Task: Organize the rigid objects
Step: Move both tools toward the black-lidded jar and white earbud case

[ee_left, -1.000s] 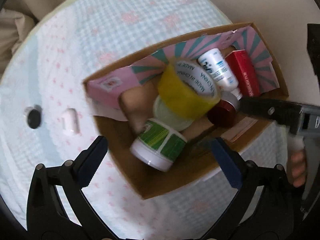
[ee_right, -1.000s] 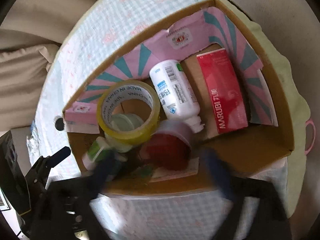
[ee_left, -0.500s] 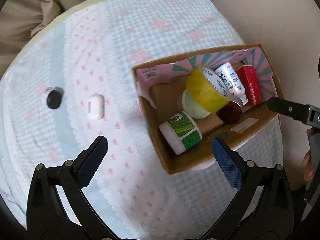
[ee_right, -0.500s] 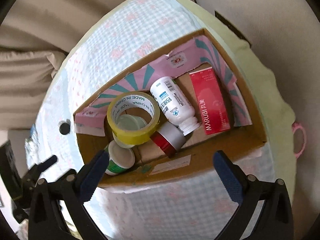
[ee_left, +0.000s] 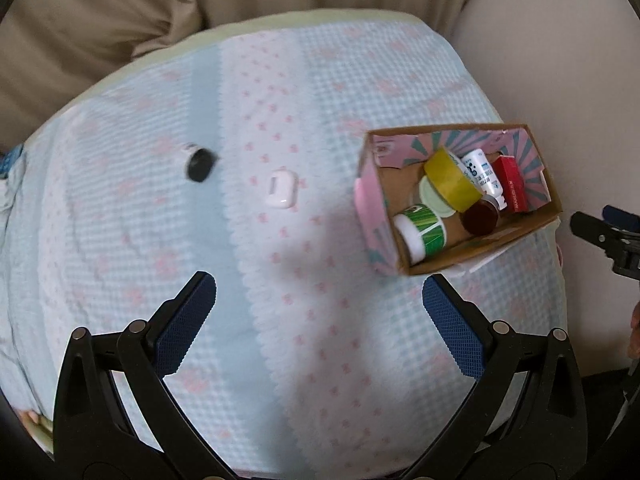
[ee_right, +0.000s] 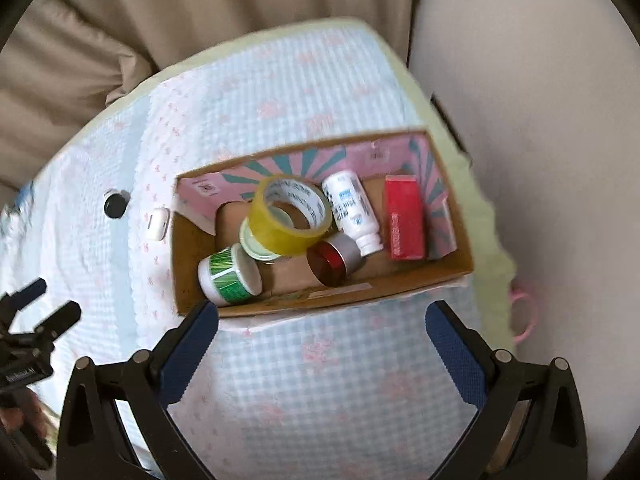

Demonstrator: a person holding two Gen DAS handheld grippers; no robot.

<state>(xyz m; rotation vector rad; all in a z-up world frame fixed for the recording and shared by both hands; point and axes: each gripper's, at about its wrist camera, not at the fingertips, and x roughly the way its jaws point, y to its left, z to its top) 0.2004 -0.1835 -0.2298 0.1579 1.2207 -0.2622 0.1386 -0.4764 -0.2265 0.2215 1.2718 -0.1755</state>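
Both hand-held grippers, left [ee_left: 319,312] and right [ee_right: 322,342], hover spread and empty. The white case [ee_left: 281,191] and black cap [ee_left: 200,164] lie left of the box [ee_left: 480,246]; on soft bedding [ee_left: 280,280], either may sink or slip from a pinch.

My left hand-held gripper [ee_left: 319,312] hangs with its jaws spread wide and nothing between the blue pads. My right hand-held gripper [ee_right: 322,342] hangs the same way, wide apart and empty, its tips at three o'clock in the left view.
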